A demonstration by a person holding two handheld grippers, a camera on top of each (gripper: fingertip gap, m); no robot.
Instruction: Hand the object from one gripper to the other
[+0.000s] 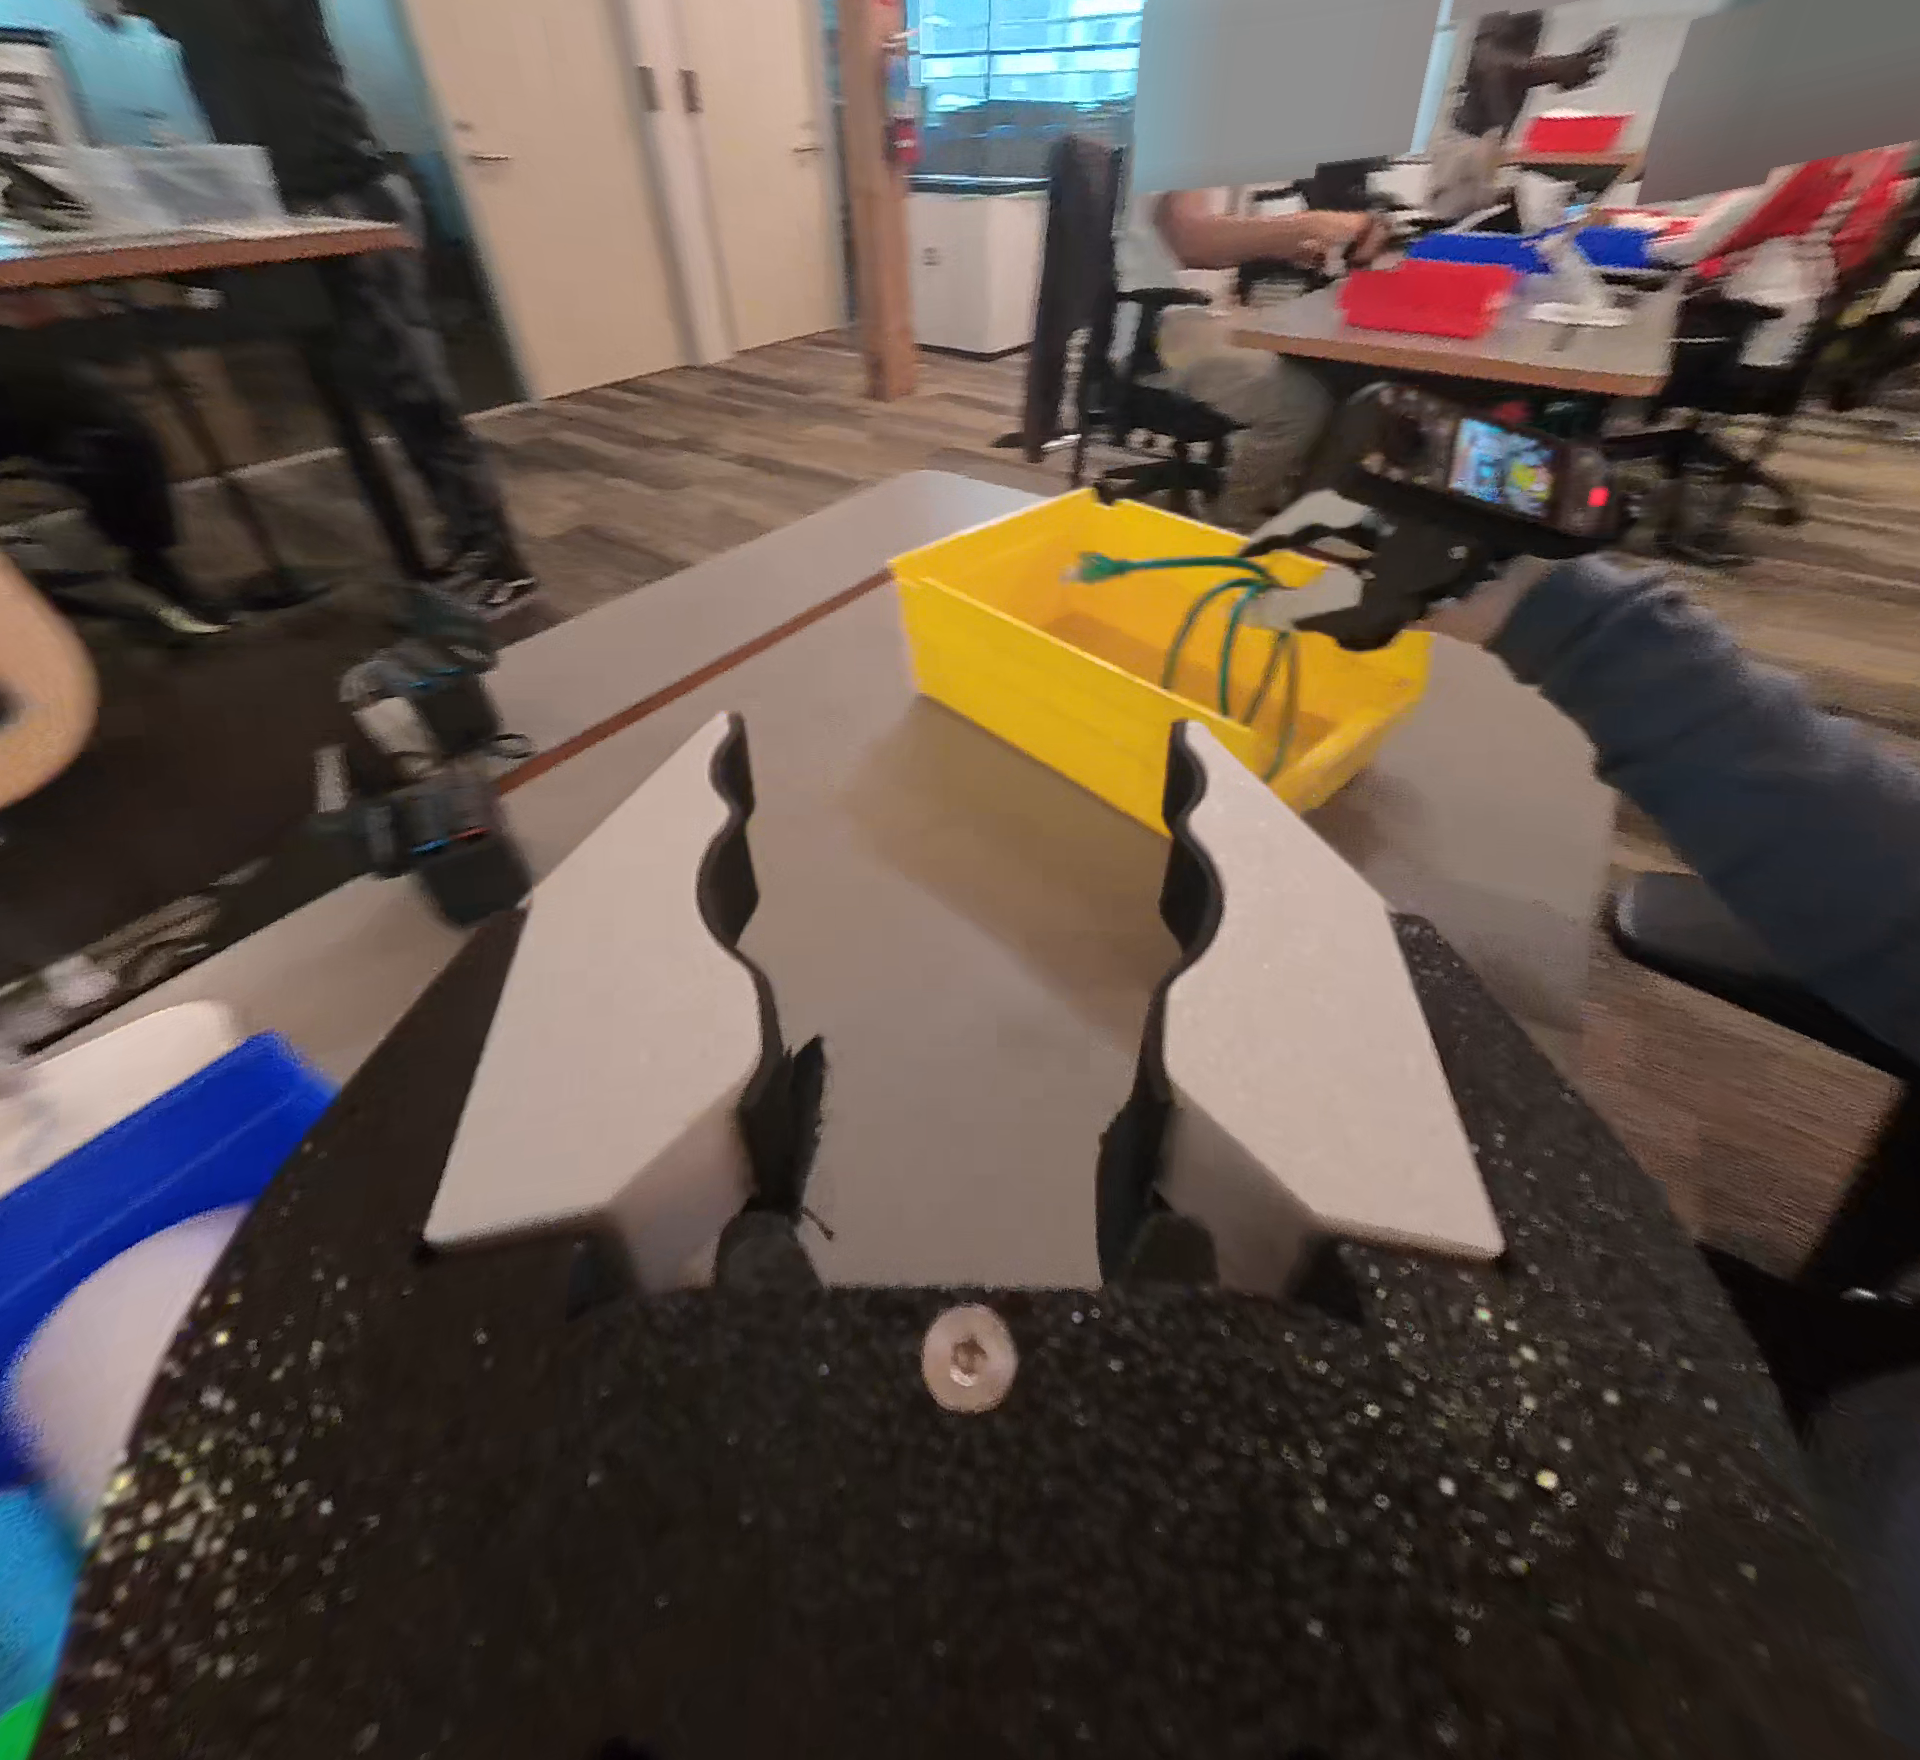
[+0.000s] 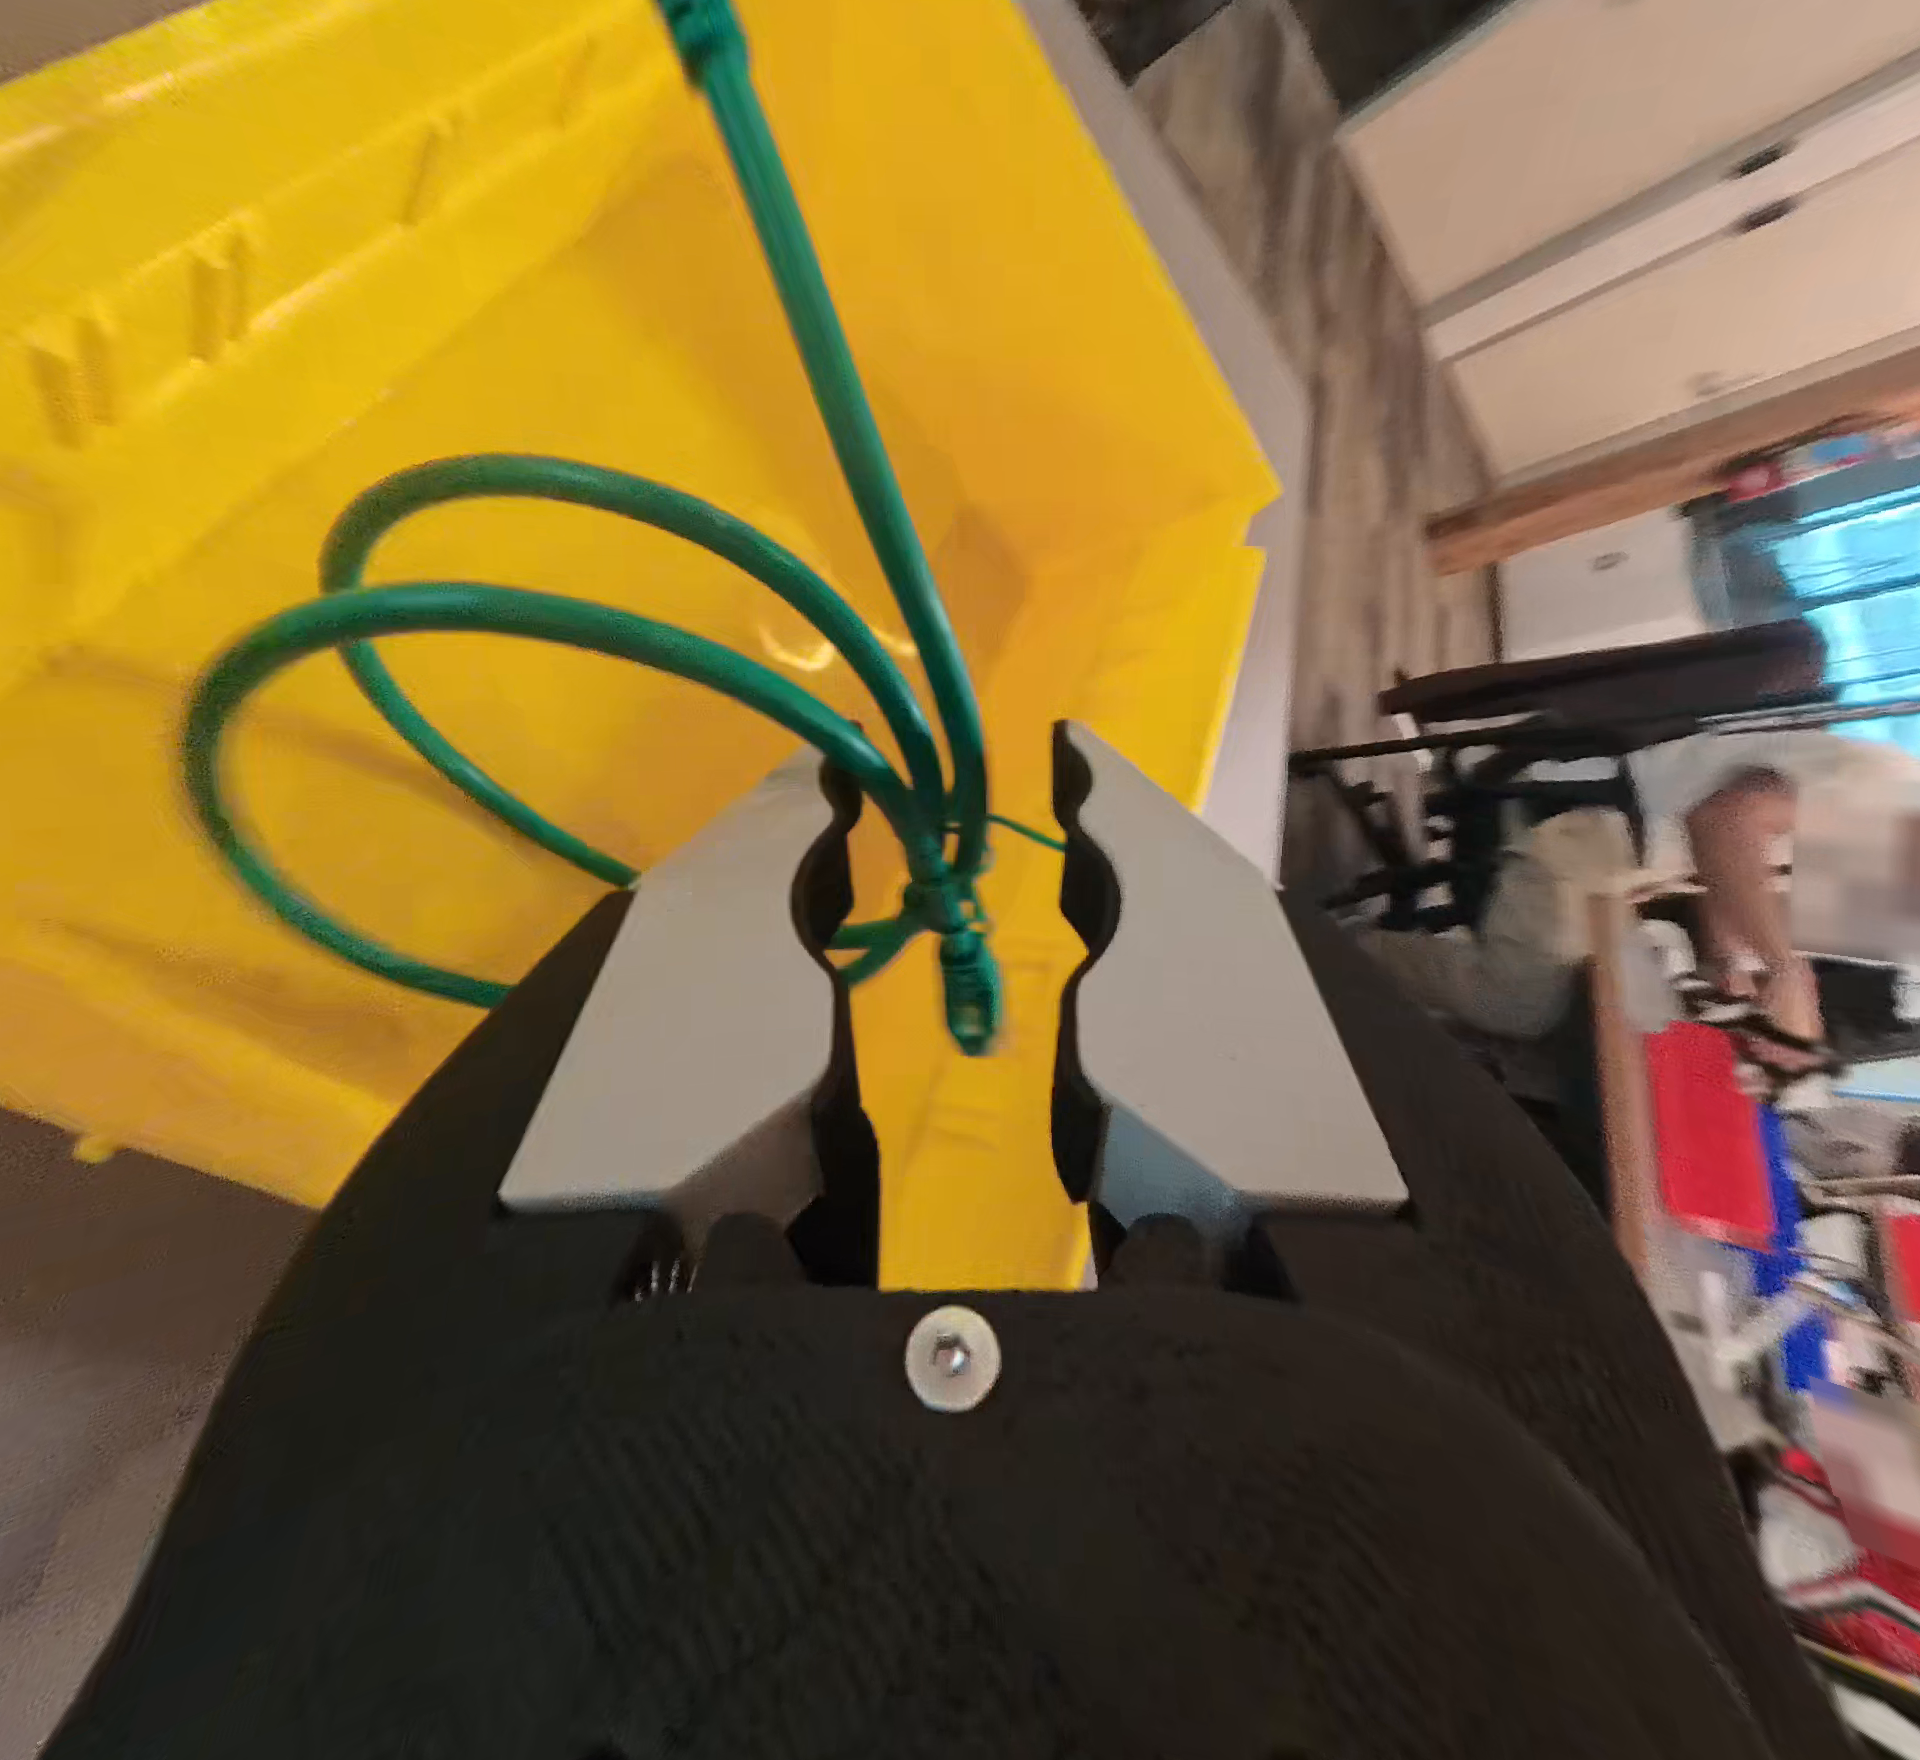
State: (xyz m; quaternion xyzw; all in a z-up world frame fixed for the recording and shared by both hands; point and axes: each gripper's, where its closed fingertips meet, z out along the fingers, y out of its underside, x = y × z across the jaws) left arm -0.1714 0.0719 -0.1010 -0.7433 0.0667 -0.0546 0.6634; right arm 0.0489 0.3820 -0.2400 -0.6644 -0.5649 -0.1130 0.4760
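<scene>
A green network cable [image 1: 1091, 567] hangs in loops over the yellow bin [image 1: 1039, 692] on the grey table [image 1: 935, 931]. My right gripper [image 1: 1273, 567] is above the bin's far right side. In the right wrist view the cable [image 2: 831, 360] runs between that gripper's [image 2: 956, 754] fingers, which stand apart with a gap wider than the cable. Neither pad visibly presses it. The bin [image 2: 312, 256] fills the view behind it. My left gripper [image 1: 956, 744] is open and empty, low over the table in front of the bin.
A blue bin [image 1: 135, 1160] sits at the near left. A black device [image 1: 436, 827] lies at the table's left edge. A person's dark sleeve [image 1: 1714, 754] reaches in from the right. People sit at a desk with red bins [image 1: 1423, 297] behind. The grippers' ends are close to 40 centimeters from one another.
</scene>
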